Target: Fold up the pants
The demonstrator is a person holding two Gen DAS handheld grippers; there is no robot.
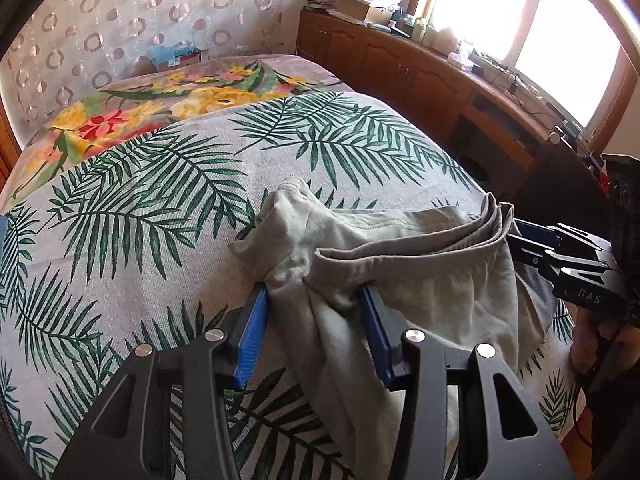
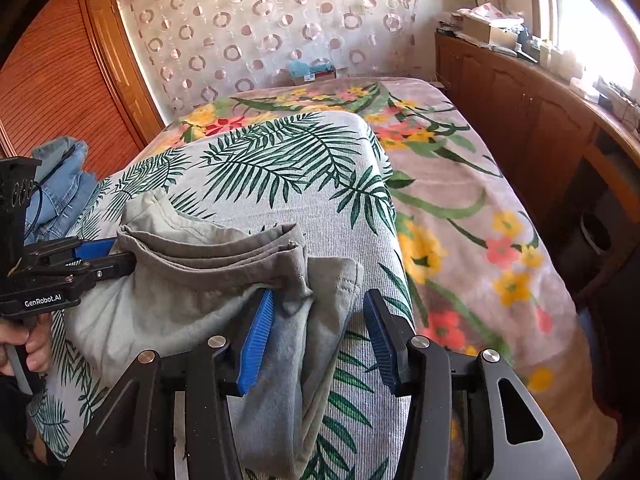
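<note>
Left tongs (image 1: 316, 292) were clamped on a bunched corner of the grey pants (image 1: 400, 264); right tongs (image 2: 320, 300) sat half open, cloth against only the left pad, not pinched; pants lay crumpled on the palm-leaf cover (image 1: 160, 200) near the bed's near right edge; denim (image 2: 60, 184) far left.

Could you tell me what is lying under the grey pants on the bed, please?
Under the grey pants is the palm-leaf print cover, itself spread over a floral blanket. Whatever lies directly beneath the bunched fabric is hidden.
</note>
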